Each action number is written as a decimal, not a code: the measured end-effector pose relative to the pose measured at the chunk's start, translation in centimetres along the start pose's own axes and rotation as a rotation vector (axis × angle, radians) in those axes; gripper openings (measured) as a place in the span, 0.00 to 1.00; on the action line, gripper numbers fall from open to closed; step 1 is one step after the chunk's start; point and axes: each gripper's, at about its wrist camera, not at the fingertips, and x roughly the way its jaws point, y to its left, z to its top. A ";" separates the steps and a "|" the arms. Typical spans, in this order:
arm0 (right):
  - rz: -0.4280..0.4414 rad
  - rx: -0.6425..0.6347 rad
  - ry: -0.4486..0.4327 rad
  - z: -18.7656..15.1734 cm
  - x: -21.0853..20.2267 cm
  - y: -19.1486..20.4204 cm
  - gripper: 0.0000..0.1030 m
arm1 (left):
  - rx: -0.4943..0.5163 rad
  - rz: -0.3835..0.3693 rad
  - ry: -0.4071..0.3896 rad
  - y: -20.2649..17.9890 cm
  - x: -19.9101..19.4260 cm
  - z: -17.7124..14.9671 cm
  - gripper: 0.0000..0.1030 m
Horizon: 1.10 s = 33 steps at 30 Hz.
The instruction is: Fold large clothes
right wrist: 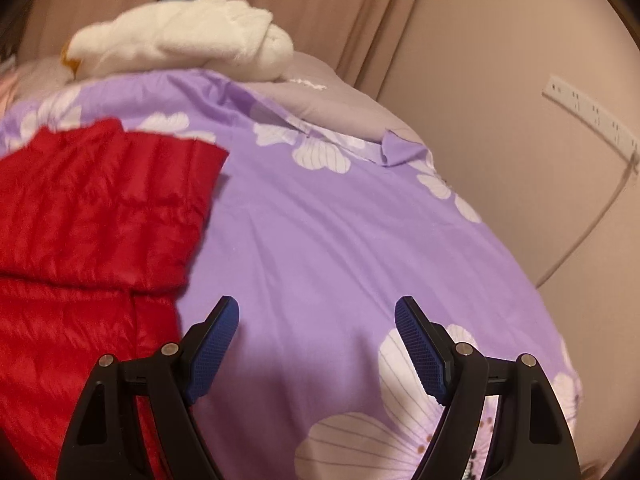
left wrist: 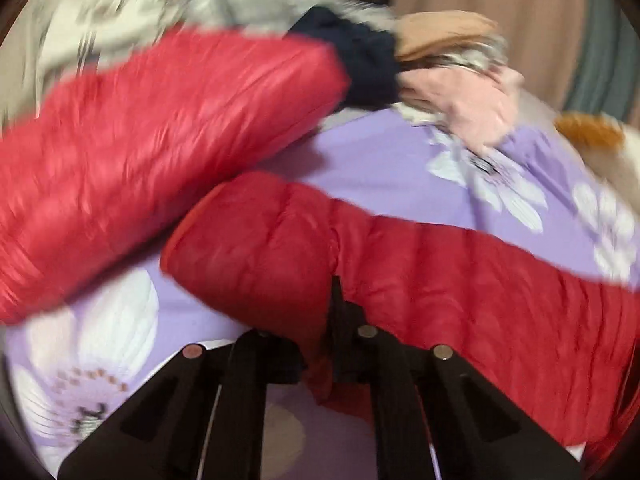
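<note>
Pinching red puffer jacket (left wrist: 440, 280) fabric between closed left gripper (left wrist: 320, 360) jaws, sleeve lying across purple floral bedsheet (left wrist: 380, 168). Hovering wide open and empty with right gripper (right wrist: 316, 344) over bare sheet, jacket sitting just left, white plush toy (right wrist: 180, 36) resting beyond.
</note>
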 end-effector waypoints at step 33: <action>0.251 0.214 0.027 -1.9 -2.5 -4.9 0.78 | 0.337 -0.404 -0.197 -18.5 -23.8 -14.2 0.71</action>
